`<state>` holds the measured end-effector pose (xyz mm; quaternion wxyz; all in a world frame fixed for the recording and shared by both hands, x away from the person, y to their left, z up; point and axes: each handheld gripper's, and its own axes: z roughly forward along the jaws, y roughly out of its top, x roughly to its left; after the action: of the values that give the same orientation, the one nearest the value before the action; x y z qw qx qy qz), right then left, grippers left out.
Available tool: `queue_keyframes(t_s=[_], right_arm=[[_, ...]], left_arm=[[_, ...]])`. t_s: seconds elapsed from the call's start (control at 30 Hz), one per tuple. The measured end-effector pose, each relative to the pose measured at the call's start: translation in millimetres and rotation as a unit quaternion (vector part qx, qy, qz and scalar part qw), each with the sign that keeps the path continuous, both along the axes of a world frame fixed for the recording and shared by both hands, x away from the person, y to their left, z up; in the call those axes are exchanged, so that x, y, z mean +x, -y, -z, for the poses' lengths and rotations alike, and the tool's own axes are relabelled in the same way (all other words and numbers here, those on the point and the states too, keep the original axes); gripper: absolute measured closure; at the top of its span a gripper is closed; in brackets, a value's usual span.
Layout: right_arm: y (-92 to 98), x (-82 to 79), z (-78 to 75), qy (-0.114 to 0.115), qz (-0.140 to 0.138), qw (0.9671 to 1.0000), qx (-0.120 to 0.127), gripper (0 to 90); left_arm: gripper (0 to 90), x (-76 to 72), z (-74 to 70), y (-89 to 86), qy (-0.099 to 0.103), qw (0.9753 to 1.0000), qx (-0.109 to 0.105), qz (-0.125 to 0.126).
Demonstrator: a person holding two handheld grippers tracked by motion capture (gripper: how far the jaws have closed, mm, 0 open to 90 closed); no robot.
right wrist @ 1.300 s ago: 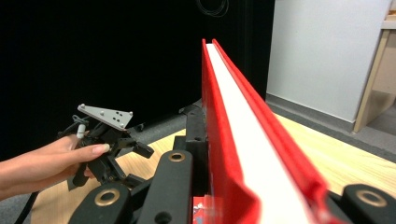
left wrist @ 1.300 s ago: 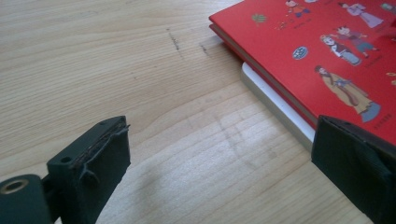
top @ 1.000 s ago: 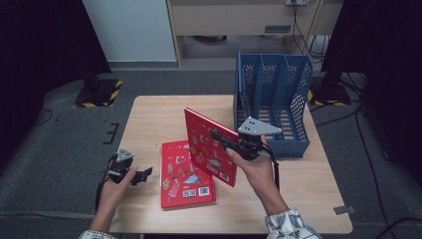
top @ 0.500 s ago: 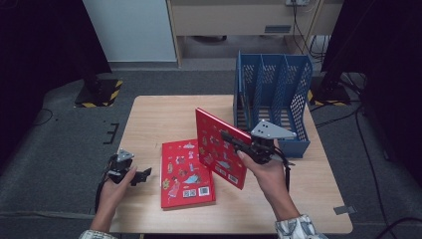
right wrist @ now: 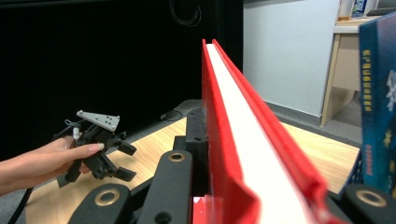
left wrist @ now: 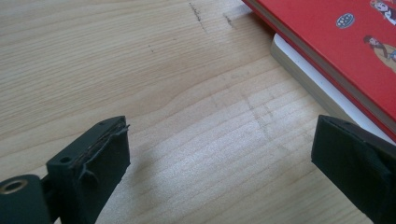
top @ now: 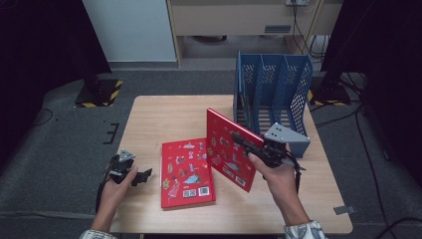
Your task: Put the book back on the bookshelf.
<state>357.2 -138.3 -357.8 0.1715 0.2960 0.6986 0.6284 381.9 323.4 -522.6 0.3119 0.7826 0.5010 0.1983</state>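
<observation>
Gripping the raised red book (top: 230, 149) above the bench (top: 169, 117), the right tongs (top: 247, 143) seemingly needed to swing it into the blue file rack (top: 272, 94), while the left tongs (top: 138, 177) rested wide, empty.

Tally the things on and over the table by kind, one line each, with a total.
Red books: 2, one held upright in the right gripper, one lying flat on the table
Blue file racks: 1
Grippers: 2, the left gripper open
Total: 5
</observation>
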Motion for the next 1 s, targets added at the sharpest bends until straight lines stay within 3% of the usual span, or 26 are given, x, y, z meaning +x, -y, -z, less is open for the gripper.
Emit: queue_keyframes(t_s=[0.6, 1.0], right_arm=[[38.9, -14.7, 2.2, -0.009, 0.03, 0.9995, 0.002, 79.8], [54.1, -20.0, -0.7, -0.008, 0.045, 0.999, 0.001, 79.8]], left_arm=[[3.3, 2.3, 5.4, 4.0, -0.012, 0.9999, 0.009, 0.001], [3.2, 2.3, 7.4, 4.0, -0.016, 0.9998, 0.009, -0.001]])
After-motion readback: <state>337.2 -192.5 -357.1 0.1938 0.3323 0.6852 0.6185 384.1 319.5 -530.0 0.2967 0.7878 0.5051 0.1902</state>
